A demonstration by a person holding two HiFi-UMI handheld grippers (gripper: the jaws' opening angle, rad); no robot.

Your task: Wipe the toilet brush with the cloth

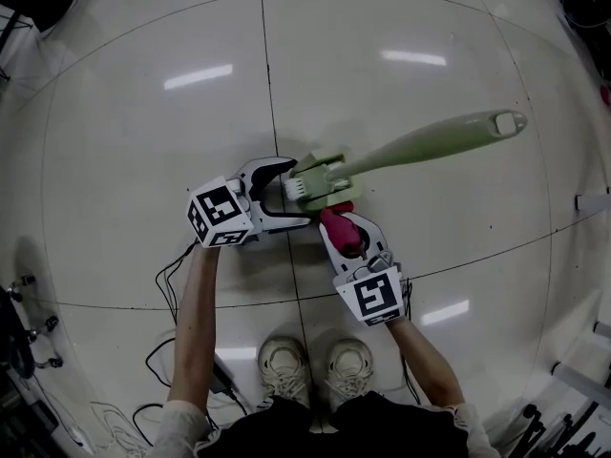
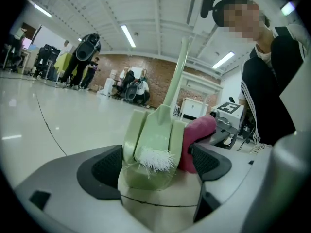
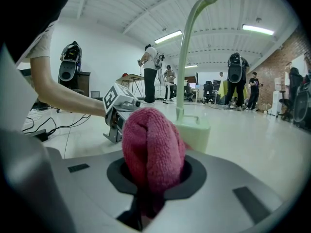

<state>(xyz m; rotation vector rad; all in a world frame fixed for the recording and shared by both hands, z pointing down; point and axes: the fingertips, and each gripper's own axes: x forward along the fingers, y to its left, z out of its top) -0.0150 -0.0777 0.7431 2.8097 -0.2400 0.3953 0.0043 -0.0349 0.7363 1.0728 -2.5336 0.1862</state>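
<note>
The pale green toilet brush stands in its holder on the floor, its long handle leaning up and to the right. White bristles poke out of the holder. My left gripper is open, its jaws spread wide around the holder's near side; in the left gripper view a gap shows at the right pad. My right gripper is shut on a bunched pink cloth, which rests against the holder's side. The cloth fills the right gripper view's middle.
Glossy white floor tiles lie all round. Black cables trail on the floor at lower left, next to dark equipment. The person's white shoes stand just behind the grippers. Several people and desks are far off in the gripper views.
</note>
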